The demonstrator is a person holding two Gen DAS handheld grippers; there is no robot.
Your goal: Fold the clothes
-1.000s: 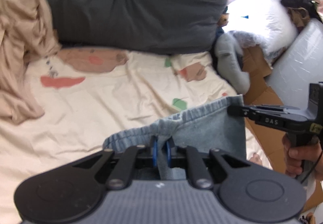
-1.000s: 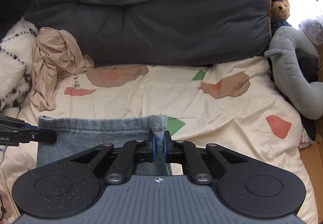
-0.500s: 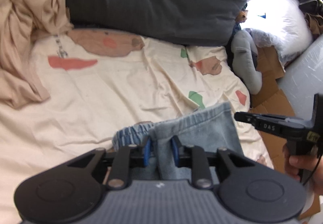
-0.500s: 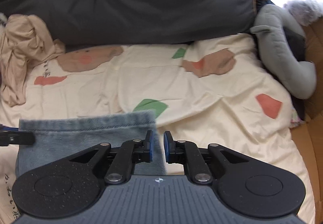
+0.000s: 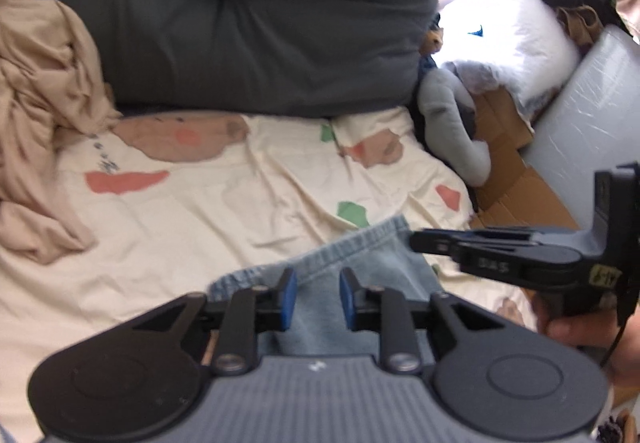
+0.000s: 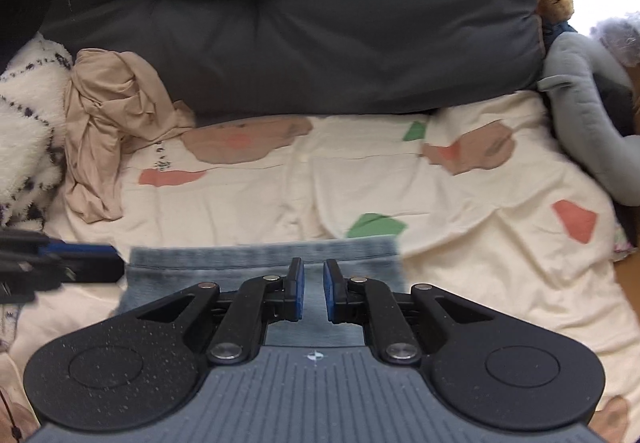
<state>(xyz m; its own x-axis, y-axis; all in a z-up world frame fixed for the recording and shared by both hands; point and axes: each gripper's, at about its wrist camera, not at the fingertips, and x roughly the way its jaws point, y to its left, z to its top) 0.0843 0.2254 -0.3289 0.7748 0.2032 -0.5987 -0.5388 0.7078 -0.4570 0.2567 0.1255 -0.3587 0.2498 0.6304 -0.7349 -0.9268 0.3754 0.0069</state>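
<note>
Bed with a cream sheet [image 6: 248,203] printed in red, green and brown patches. On it lie folded light-blue jeans [image 6: 264,263] at the near edge, a crumpled beige garment [image 6: 108,131] at the left, and a dark grey duvet [image 6: 300,35] bunched along the far side. A grey plush toy [image 6: 584,111] rests at the right edge.

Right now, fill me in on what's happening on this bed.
A person with a gripper in each hand is folding a pair of light denim shorts on the patterned bedsheet. Both the left gripper and right gripper have let go: their jaws stand apart above the folded denim, clamping nothing. A crumpled beige garment waits by the dark duvet.
</note>
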